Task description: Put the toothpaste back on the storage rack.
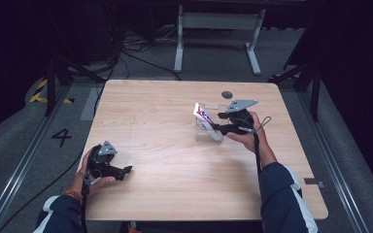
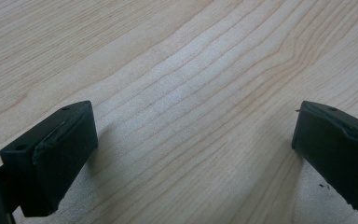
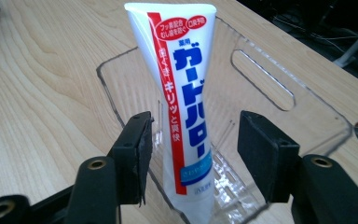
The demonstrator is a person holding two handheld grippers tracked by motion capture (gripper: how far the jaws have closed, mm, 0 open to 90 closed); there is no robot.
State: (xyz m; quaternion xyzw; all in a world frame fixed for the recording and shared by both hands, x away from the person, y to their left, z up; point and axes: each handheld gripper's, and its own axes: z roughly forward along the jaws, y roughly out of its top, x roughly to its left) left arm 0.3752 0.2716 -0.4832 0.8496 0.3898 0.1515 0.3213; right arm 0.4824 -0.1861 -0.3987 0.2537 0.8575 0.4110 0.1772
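A white toothpaste tube [image 3: 186,93] with red and blue print stands cap down in a clear plastic bin [image 3: 279,88], leaning on its wall. My right gripper [image 3: 193,135] is open, one jaw on each side of the tube's lower part, with a gap at both pads. In the high view the tube [image 1: 202,114] and bin [image 1: 210,135] sit right of the table's centre, and the right gripper [image 1: 213,127] reaches in from the right. My left gripper [image 1: 126,171] rests near the front left of the table. Its jaws stand wide open [image 2: 193,154] over bare wood.
The light wooden table [image 1: 165,145] has a dark round hole [image 1: 227,94] just behind the bin. Cables and a white desk frame [image 1: 218,29] lie on the floor beyond the far edge. A floor rail [image 1: 24,165] runs along the left.
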